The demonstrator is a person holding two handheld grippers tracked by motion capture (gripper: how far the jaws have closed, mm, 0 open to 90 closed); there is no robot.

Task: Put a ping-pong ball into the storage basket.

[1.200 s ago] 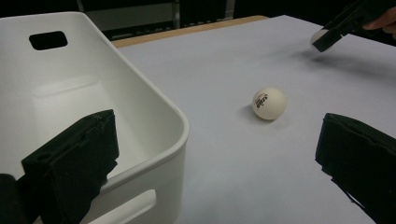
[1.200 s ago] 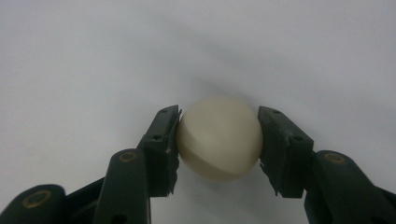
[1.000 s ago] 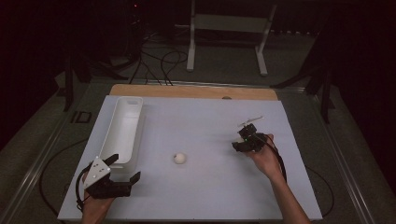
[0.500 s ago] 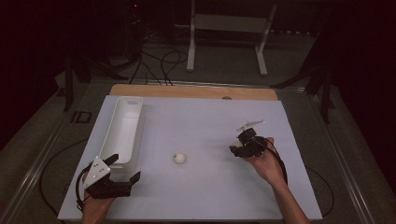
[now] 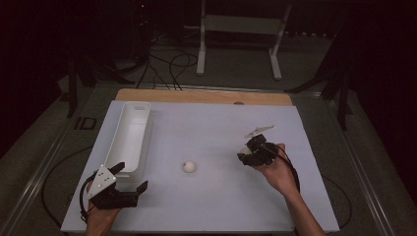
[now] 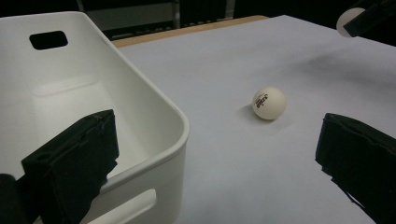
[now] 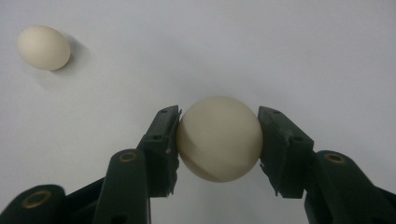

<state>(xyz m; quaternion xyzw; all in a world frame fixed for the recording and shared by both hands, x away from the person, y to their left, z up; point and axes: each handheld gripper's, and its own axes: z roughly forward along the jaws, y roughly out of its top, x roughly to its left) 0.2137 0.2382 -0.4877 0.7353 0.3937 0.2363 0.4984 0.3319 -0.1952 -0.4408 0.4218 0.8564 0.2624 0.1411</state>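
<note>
My right gripper (image 7: pixel 218 128) is shut on a cream ping-pong ball (image 7: pixel 218 138), pinched between its two black pads a little above the white table sheet. In the high view that gripper (image 5: pixel 247 155) hangs over the right half of the sheet. A second ball (image 5: pixel 189 167) lies loose on the sheet near the middle; it also appears in the left gripper view (image 6: pixel 268 103) and the right gripper view (image 7: pixel 43 47). My left gripper (image 5: pixel 129 178) stands open at the front left, by the near end of the white bin (image 5: pixel 129 129), with nothing between its pads.
The long white bin (image 6: pixel 107 93) looks to have nothing in it and runs along the left side of the sheet. A wooden strip (image 5: pixel 201 96) borders the far edge. Beyond the table stand a white frame (image 5: pixel 241 29) and cables on the floor.
My right gripper has lifted slightly and shifted toward the middle with the ball held. The left gripper and the loose ball have stayed where they were.
</note>
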